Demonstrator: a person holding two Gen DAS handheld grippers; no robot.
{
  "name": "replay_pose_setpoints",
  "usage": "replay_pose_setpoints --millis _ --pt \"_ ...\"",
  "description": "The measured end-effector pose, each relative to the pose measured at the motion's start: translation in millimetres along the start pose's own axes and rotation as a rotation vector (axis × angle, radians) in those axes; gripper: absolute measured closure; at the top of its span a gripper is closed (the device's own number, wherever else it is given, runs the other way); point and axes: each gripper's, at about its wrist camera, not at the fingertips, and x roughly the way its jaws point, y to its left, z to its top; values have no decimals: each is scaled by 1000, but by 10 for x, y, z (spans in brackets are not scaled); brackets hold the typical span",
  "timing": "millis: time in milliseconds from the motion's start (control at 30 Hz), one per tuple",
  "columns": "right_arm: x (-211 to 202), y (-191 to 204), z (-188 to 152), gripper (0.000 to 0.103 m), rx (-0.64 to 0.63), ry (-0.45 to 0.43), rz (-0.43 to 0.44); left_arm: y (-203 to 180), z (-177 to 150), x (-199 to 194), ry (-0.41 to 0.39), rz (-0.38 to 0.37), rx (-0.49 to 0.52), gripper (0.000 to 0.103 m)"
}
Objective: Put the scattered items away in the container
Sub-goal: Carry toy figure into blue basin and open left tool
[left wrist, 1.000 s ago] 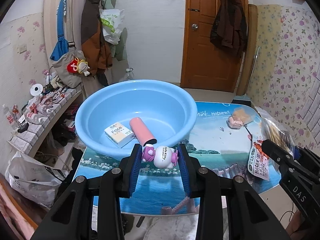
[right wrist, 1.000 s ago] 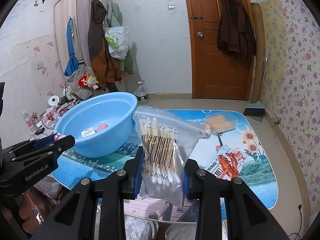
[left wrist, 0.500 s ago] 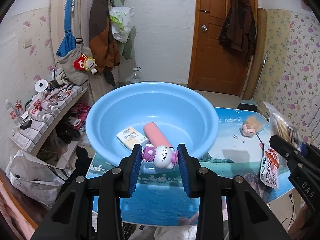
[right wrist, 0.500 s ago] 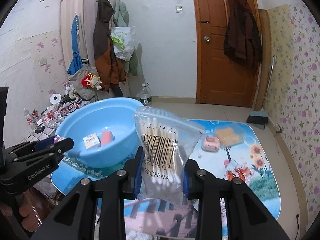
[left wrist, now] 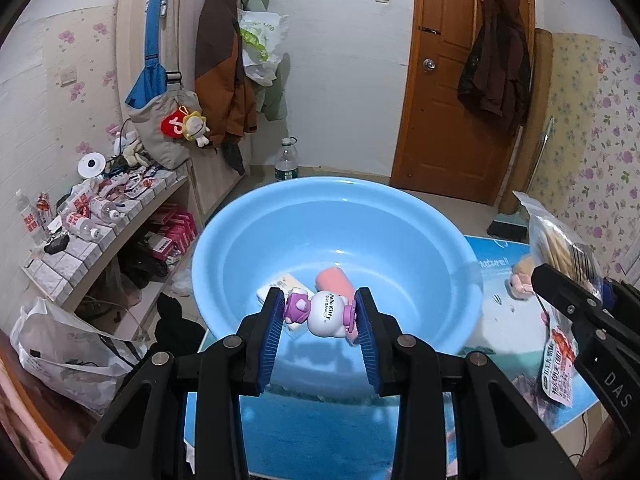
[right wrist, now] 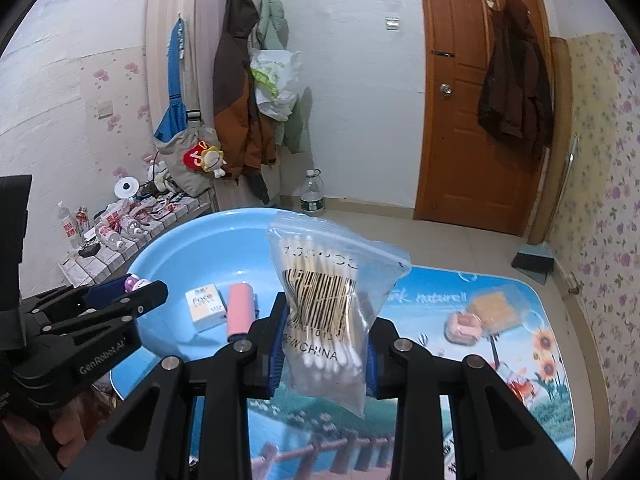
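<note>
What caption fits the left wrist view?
Left gripper holds a Hello Kitty figure over the blue basin.

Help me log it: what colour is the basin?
Light blue basin, clearest in the left wrist view.

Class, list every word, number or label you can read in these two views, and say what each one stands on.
"Hello Kitty": toy in left gripper.
"Face": box in basin.
"IN CHINA": cotton swab bag in right gripper.
"GenRobot.AI": left gripper's side.
"DAS": right gripper's side.
"naturell": table mat.
Snack packet: unreadable.
</note>
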Motion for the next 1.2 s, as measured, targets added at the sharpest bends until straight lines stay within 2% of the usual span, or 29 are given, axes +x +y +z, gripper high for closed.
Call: replay_pose_setpoints --millis 267,567,1200 --pt "254 224 176 70 -34 -1 20 105 81 138 -5 17 -6 69" --pt "492 364 280 70 -58 4 39 211 109 355 27 17 -22 69" --pt "815 391 156 70 -62 57 63 193 129 628 69 6 1 69"
